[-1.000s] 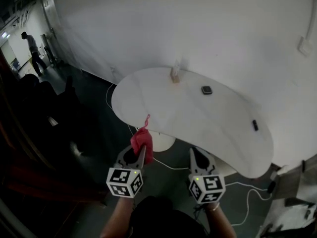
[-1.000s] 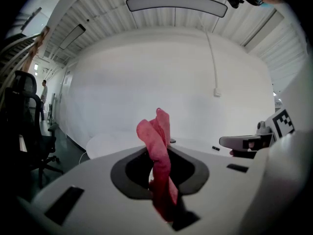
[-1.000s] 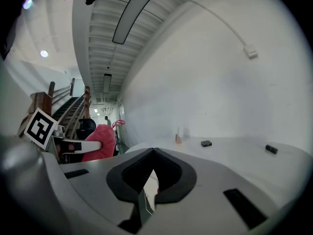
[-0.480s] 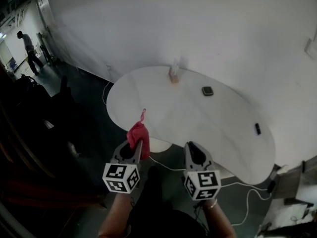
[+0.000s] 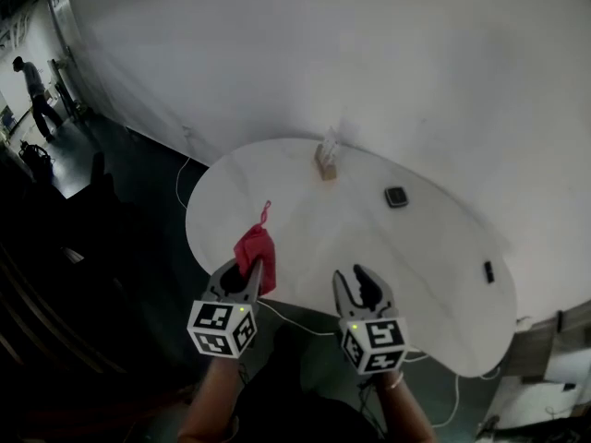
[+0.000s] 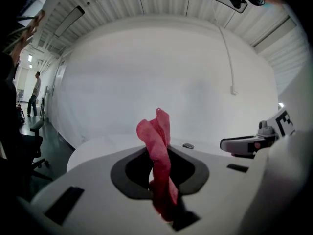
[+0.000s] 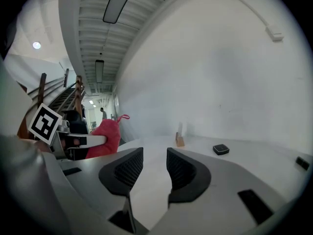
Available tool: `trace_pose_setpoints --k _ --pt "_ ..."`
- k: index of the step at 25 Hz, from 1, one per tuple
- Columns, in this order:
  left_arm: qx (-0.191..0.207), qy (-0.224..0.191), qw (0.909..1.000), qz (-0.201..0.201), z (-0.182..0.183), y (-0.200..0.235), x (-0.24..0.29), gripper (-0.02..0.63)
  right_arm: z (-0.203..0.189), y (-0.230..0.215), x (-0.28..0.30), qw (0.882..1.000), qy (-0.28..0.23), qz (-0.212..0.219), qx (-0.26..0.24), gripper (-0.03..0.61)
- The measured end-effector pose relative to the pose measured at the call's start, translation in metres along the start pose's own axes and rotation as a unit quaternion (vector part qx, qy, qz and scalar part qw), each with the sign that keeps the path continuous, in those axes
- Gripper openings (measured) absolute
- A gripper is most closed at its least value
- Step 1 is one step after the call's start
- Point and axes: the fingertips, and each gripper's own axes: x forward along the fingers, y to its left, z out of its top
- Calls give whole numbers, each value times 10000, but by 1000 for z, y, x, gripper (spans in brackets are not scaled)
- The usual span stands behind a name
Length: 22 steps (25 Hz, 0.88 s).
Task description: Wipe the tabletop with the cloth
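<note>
Clamping the cloth (image 5: 256, 249) between its closed jaws, the left gripper (image 5: 247, 275) is hovering at the near left rim of the tabletop (image 5: 305, 229). The cloth is red and bunched, and it is standing up out of the jaws with a thin loop sticking out of its top. It is hanging in the grip rather than lying spread on the tabletop; no view is showing whether any part of it is touching the white surface.

The right gripper (image 5: 358, 282) is hovering at the near rim of the tabletop too, just beside the left one and apart from it. Its jaws are opening, the ribbed dark pads are standing apart, and nothing is sitting between them; only bare tabletop is showing through the gap.

A small wooden block (image 5: 325, 164) is standing near the far rim of the tabletop, with a white card (image 5: 330, 141) rising upright from it. A dark square thing (image 5: 396, 197) is lying flat on the tabletop, to the right of the block and well apart from both grippers. A smaller dark thing (image 5: 488, 270) is lying close to the right end of the tabletop. A white wall (image 5: 388, 53) is running behind the tabletop's far rim. A pale cable (image 5: 300, 308) is trailing over the dark floor below the near rim. A person (image 5: 35, 86) is standing far off, beyond the left end of the tabletop.
</note>
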Motion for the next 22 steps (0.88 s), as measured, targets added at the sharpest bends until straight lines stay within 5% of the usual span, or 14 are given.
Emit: trace_pose_setpoints --k 6,16,22 --pt "49 55 9996 -266 28 42 59 61 15 -6 72 9996 264 -81 63 196" --pt "38 126 9980 -625 54 89 128 61 32 -16 156 9972 580 -287 383 243" --pt "18 171 9972 -728 62 97 169 61 35 -56 202 9955 788 -503 126 250"
